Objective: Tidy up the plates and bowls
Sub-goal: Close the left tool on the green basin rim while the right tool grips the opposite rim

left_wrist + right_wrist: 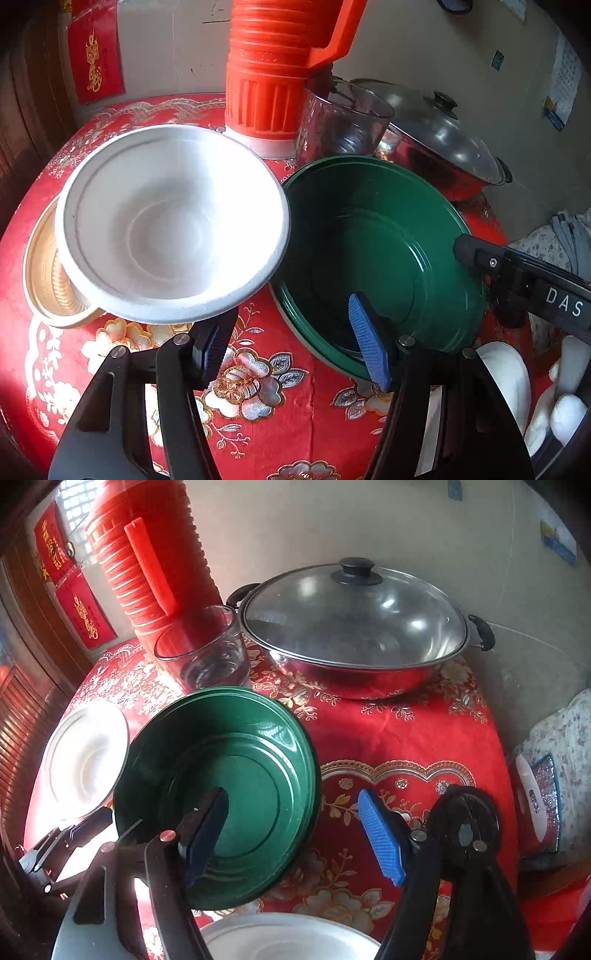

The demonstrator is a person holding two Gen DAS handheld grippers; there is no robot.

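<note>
A white bowl rests tilted on a gold dish at the table's left; it also shows in the right wrist view. A green plate lies right of it, seen too in the right wrist view. My left gripper is open; its left finger sits just under the bowl's near rim, its right finger over the green plate's near edge. My right gripper is open, its left finger over the green plate, its right finger over the cloth. Another white dish lies below it.
An orange thermos, a glass bowl and a lidded steel pot stand at the back of the red floral tablecloth. A wall lies behind. White dishes sit at the near right.
</note>
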